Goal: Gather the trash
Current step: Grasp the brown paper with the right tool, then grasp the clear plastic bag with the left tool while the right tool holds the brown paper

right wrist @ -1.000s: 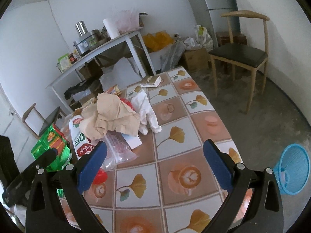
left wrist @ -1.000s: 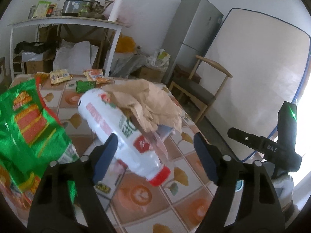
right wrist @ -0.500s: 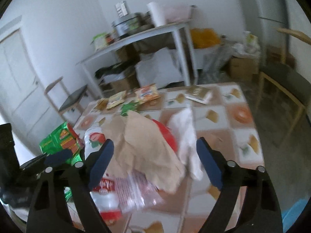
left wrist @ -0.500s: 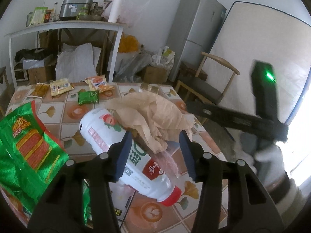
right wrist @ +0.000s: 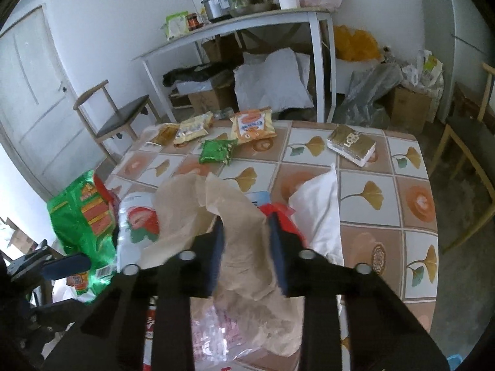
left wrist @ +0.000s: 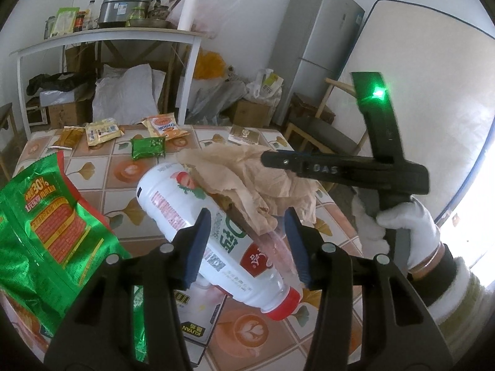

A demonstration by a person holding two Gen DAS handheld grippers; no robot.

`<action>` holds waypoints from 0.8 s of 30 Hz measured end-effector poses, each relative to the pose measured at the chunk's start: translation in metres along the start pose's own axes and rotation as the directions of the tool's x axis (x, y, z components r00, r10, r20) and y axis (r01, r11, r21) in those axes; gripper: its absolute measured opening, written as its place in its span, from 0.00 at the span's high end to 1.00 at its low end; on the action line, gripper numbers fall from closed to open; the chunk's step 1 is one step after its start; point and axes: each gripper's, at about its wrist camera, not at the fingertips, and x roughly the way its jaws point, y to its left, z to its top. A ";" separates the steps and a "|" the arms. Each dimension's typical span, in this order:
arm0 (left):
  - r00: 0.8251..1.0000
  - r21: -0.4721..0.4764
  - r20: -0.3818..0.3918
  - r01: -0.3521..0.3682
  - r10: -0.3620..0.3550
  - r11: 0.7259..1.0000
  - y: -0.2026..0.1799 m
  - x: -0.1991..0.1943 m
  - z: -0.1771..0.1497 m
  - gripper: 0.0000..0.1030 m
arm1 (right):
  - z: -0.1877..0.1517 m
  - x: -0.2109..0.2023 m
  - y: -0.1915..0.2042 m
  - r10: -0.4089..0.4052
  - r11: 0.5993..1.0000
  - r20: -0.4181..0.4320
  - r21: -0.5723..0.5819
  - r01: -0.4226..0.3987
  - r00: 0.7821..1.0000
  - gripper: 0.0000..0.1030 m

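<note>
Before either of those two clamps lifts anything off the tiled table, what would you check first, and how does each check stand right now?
1. Left gripper straddles the white plastic bottle with the red cap: ok.
2. Left pads pressing the bottle: cannot tell.
3. Right gripper has the crumpled brown paper between its closing jaws: ok.
4. Brown paper free of the bottle: not ok, it drapes over the bottle's upper end.
5. Green foil snack bag clear of the left gripper: not ok, it lies right beside it.
6. Trash bin location: cannot tell.

Brown paper [right wrist: 235,216] hides part of bottle [right wrist: 136,225]; green bag [left wrist: 40,225] cut off at left edge.
</note>
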 end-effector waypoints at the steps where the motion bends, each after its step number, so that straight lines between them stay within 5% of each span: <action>1: 1.000 0.000 0.000 0.000 0.000 1.000 -0.001 0.000 -0.001 0.55 | 0.000 -0.005 0.000 0.008 1.000 0.012 0.006 -0.008 1.000 0.89; 10: 1.000 0.004 -0.012 0.016 -0.016 1.000 -0.003 0.000 -0.005 0.55 | -0.005 -0.056 -0.008 0.074 0.991 0.133 0.099 -0.088 0.988 0.95; 19: 0.999 0.051 -0.034 0.030 -0.028 0.998 -0.018 0.009 -0.007 0.54 | -0.036 -0.147 -0.035 0.009 0.976 0.305 0.205 -0.075 0.952 0.95; 24: 0.998 0.048 -0.057 0.041 -0.038 0.998 -0.024 0.019 -0.003 0.51 | -0.062 -0.175 -0.056 -0.029 0.958 0.325 0.278 -0.066 0.945 0.95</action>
